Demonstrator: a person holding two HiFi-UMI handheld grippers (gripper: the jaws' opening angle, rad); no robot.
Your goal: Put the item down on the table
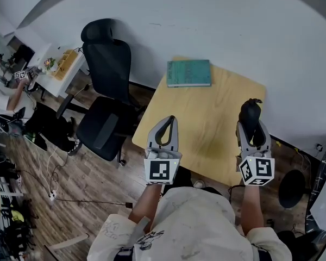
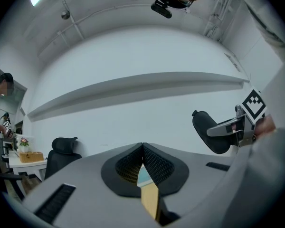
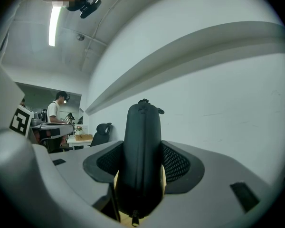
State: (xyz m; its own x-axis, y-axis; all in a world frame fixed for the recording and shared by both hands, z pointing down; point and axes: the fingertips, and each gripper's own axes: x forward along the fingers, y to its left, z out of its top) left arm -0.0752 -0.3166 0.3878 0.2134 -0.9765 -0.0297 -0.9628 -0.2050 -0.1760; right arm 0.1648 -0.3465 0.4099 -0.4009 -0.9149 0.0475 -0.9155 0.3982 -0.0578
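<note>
Currently, the right tool (image 1: pixel 254 130) clamps a black zippered oval case (image 3: pixel 141 156) upright over the pale wooden bench (image 1: pixel 209 118); the left tool (image 1: pixel 171 121), tips together, holds nothing at the near edge.

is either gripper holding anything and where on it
The right gripper clamps a black zippered oblong case across its broad sides, one end sticking out past the jaws. The left gripper is shut and empty.
</note>
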